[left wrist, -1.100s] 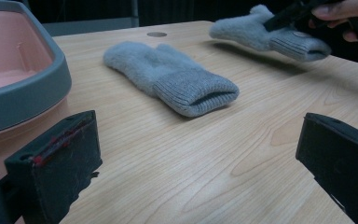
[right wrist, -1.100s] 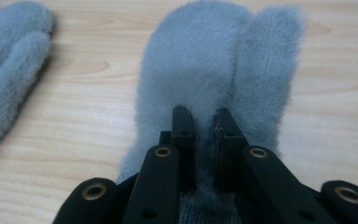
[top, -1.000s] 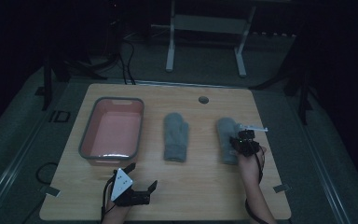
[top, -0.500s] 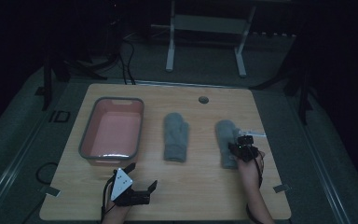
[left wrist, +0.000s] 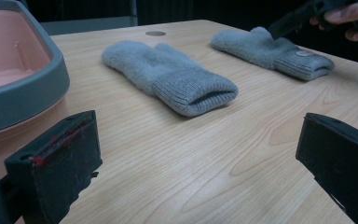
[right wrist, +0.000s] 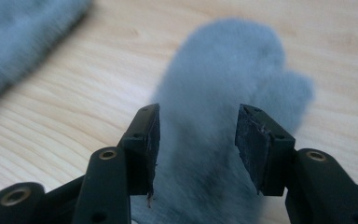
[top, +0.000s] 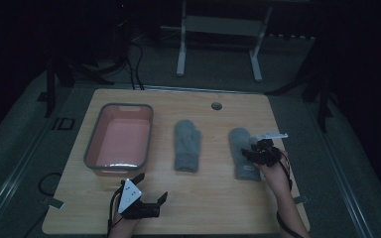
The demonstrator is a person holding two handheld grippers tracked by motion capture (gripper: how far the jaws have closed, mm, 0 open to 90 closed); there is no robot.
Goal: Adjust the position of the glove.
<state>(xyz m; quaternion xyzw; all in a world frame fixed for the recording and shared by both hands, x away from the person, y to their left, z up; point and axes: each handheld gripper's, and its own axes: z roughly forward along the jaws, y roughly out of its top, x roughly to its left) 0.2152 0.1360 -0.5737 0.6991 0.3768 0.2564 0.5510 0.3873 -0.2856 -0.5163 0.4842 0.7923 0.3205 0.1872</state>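
Observation:
Two grey mittens lie flat on the wooden table. The middle mitten [top: 187, 146] [left wrist: 168, 74] lies alone. My right gripper [top: 252, 152] [right wrist: 198, 140] hovers low over the right mitten [top: 238, 139] [right wrist: 233, 65]. Its jaws have just been opening; the fuzzy fabric shows in the gap, and the pads do not press on it. My left gripper [top: 152, 186] [left wrist: 196, 163] rests near the table's front edge, open wide, with nothing between its jaws. In the left gripper view the right mitten [left wrist: 270, 49] lies at the far right, with the right gripper [left wrist: 284, 23] above it.
A pink tub [top: 93, 148] [left wrist: 23, 93] with a grey rim stands at the table's left, just beyond my left gripper. A round cable hole [top: 216, 106] sits near the far edge. A metal stand [top: 218, 44] is on the floor behind the table.
The right gripper's jaws stand wider apart over the right mitten than before, and the hand has barely shifted. The mittens, the tub and the left gripper have stayed put.

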